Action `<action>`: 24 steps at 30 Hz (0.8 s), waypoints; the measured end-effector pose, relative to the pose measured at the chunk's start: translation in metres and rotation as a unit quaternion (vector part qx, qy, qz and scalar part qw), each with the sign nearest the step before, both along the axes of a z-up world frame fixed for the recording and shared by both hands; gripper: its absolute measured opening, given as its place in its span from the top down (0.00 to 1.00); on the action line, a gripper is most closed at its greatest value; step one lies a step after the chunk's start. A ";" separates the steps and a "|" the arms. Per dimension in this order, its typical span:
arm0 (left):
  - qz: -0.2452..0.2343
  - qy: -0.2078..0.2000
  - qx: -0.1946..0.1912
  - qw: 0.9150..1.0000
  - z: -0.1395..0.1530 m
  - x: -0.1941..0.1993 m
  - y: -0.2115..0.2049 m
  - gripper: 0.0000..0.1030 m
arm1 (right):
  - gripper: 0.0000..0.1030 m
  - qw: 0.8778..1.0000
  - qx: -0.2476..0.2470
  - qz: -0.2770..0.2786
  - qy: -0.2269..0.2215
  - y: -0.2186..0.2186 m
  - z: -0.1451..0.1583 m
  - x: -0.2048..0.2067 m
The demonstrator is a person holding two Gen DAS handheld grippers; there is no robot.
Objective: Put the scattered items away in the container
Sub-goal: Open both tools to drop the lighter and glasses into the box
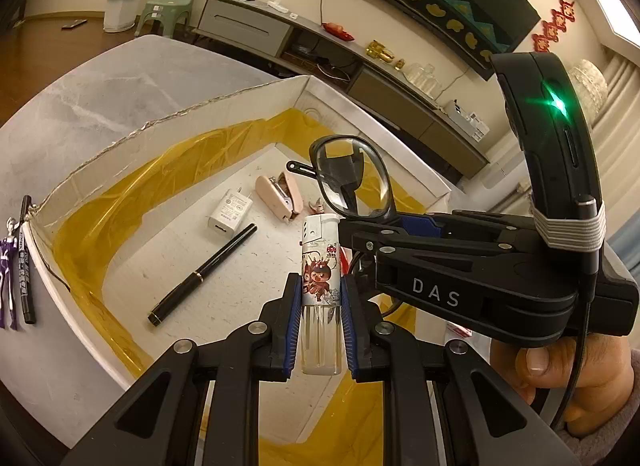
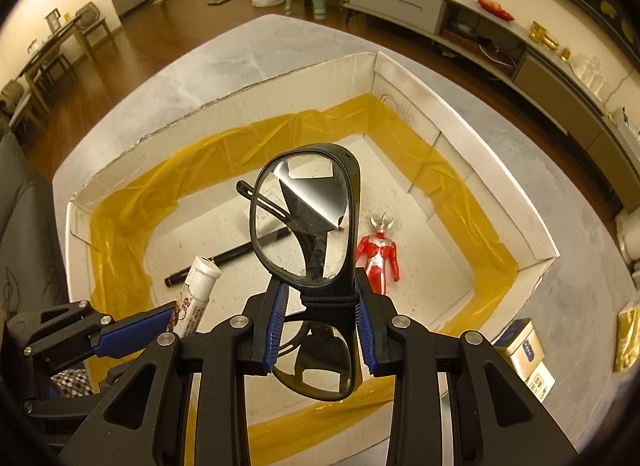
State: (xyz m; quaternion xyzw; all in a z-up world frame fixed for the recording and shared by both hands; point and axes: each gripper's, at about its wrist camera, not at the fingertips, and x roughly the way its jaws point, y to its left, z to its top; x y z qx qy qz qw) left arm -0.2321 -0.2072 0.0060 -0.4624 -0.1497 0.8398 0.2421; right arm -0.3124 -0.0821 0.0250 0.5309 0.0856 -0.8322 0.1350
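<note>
1. While both grippers hang over the open white cardboard box (image 2: 460, 137), the left gripper (image 1: 320, 322) has its blue-padded jaws closed on a lighter (image 1: 321, 266), which stands upright between them, its white cap at 12 o'clock and its clear base at 6 o'clock.
2. Clamped in the right gripper (image 2: 320, 330), by the bridge, is a pair of black-framed glasses (image 2: 306, 217); one lens rises toward 12 o'clock above the pads, the other hangs below them.
3. From the left wrist view, the right gripper (image 1: 404, 234) comes in from 3 o'clock with the glasses (image 1: 352, 179) at its tip, just beside the lighter's cap, and a hand (image 1: 560, 374) grips its handle at 4 o'clock.
4. From the right wrist view, the left gripper enters from 8 o'clock with the lighter (image 2: 198, 294) in it.
5. Yellow tape (image 1: 120, 201) lines the box's inner walls.
6. On the box floor lie a black pen (image 1: 202, 274), a white charger (image 1: 231, 211) and a pink stapler (image 1: 278, 195), all toward 11 o'clock of the lighter.
7. A red and silver figure (image 2: 378, 252) lies on the box floor at 3 o'clock of the glasses.
8. Outside the box, on the grey table (image 1: 80, 105) at 9 o'clock in the left wrist view, a purple figure (image 1: 8, 266) and a black marker (image 1: 26, 262) lie side by side.
9. A small tin (image 2: 520, 346) sits on the table outside the box at 4 o'clock in the right wrist view.
</note>
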 end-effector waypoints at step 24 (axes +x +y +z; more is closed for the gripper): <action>0.018 0.060 -0.019 0.998 0.008 0.005 -0.013 0.71 | 0.54 0.999 -0.037 -0.016 -0.006 0.009 0.014 0.009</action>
